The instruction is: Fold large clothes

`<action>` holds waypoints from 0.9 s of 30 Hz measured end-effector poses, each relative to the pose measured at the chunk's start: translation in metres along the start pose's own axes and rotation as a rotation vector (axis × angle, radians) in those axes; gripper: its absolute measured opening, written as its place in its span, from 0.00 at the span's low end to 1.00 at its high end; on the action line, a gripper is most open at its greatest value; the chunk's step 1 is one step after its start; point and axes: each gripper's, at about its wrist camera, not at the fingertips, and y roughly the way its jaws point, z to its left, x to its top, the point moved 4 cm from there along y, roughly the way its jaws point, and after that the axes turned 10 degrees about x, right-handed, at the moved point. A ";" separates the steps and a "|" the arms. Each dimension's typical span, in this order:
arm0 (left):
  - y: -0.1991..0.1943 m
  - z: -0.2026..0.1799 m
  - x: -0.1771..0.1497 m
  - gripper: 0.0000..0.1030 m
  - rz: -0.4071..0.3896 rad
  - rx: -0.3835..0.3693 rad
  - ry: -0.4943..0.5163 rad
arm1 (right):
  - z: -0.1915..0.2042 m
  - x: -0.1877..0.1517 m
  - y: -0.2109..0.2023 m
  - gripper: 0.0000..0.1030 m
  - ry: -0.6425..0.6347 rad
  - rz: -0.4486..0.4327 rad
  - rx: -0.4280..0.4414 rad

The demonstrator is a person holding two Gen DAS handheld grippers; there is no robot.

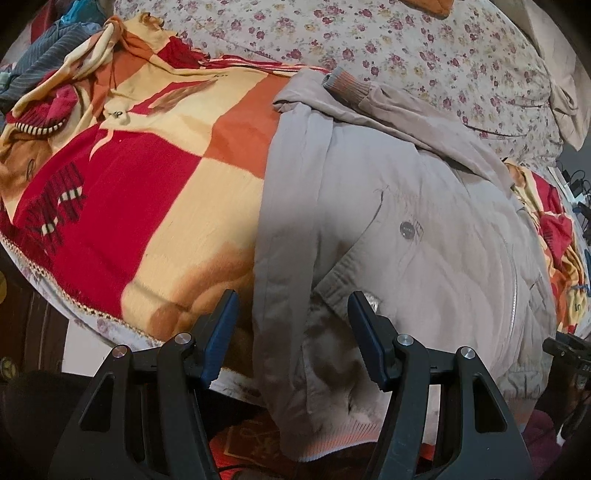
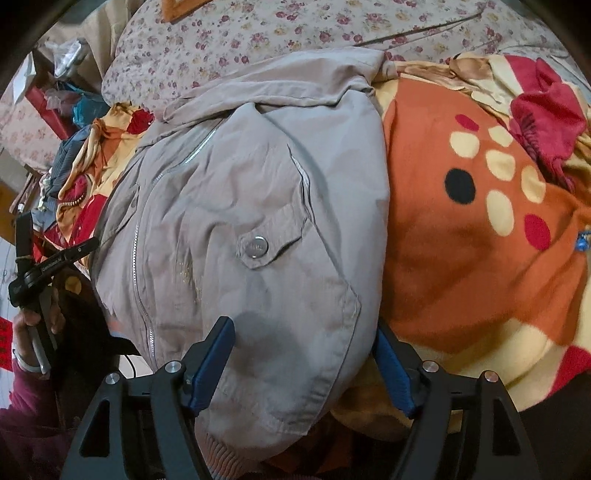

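Left hand-held gripper (image 1: 291, 339): jaws apart over hem, lower centre. Right hand-held gripper (image 2: 306, 363): jaws apart, straddling hem corner. Beige jacket (image 2: 258, 206) flat mid-frame on checked blanket (image 1: 147, 184), bed. Judged step: pre-grasp. Next: clamp hem, fold toward collar.

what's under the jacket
The jacket lies on a red, orange and cream blanket, with a floral sheet beyond. What is directly beneath the jacket is covered.

One grey jacket (image 1: 424, 229), one patterned blanket (image 1: 166, 192), one floral sheet (image 1: 369, 40), two tongs (image 1: 291, 339), perhaps more clothes behind
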 end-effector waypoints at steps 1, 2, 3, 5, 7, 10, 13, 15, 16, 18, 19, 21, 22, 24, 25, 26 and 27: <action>-0.001 0.001 -0.002 0.59 0.003 -0.002 0.002 | 0.000 -0.001 0.000 0.71 -0.001 0.001 0.001; -0.001 0.002 -0.003 0.59 0.008 -0.003 0.005 | 0.001 -0.002 0.000 0.71 -0.001 0.005 0.005; -0.002 0.003 -0.005 0.59 0.013 -0.006 0.006 | 0.002 -0.004 0.001 0.72 -0.002 0.008 0.010; -0.002 0.005 -0.009 0.59 0.032 -0.022 0.006 | 0.003 -0.007 0.003 0.73 -0.007 0.018 0.014; -0.003 0.007 -0.016 0.59 0.065 -0.060 0.001 | 0.005 -0.012 0.004 0.73 -0.016 0.030 0.012; -0.003 0.011 -0.027 0.59 0.115 -0.111 -0.004 | 0.006 -0.018 0.003 0.74 -0.017 0.045 0.028; -0.003 0.015 -0.039 0.59 0.152 -0.143 0.000 | 0.009 -0.026 0.006 0.75 -0.018 0.086 0.065; -0.002 0.015 -0.049 0.59 0.189 -0.183 -0.002 | 0.011 -0.032 0.009 0.75 -0.022 0.112 0.094; 0.001 0.015 -0.054 0.59 0.212 -0.201 0.000 | 0.012 -0.034 0.011 0.75 -0.023 0.125 0.110; 0.004 0.013 -0.060 0.59 0.230 -0.187 0.027 | 0.012 -0.038 0.016 0.75 -0.019 0.136 0.124; 0.003 0.011 -0.061 0.59 0.223 -0.167 0.041 | 0.010 -0.039 0.018 0.75 -0.008 0.140 0.131; 0.003 0.005 -0.061 0.59 0.204 -0.151 0.076 | 0.009 -0.040 0.021 0.75 0.014 0.146 0.148; 0.005 0.002 -0.062 0.59 0.206 -0.154 0.087 | 0.009 -0.039 0.022 0.76 0.023 0.148 0.165; 0.012 -0.004 -0.065 0.59 0.228 -0.141 0.118 | 0.007 -0.040 0.026 0.77 0.047 0.157 0.192; 0.015 -0.005 -0.066 0.59 0.236 -0.134 0.129 | 0.006 -0.041 0.028 0.77 0.054 0.165 0.197; 0.018 -0.007 -0.067 0.59 0.243 -0.133 0.138 | 0.007 -0.042 0.029 0.77 0.054 0.170 0.198; 0.019 -0.009 -0.068 0.59 0.247 -0.140 0.142 | 0.007 -0.042 0.029 0.77 0.052 0.172 0.199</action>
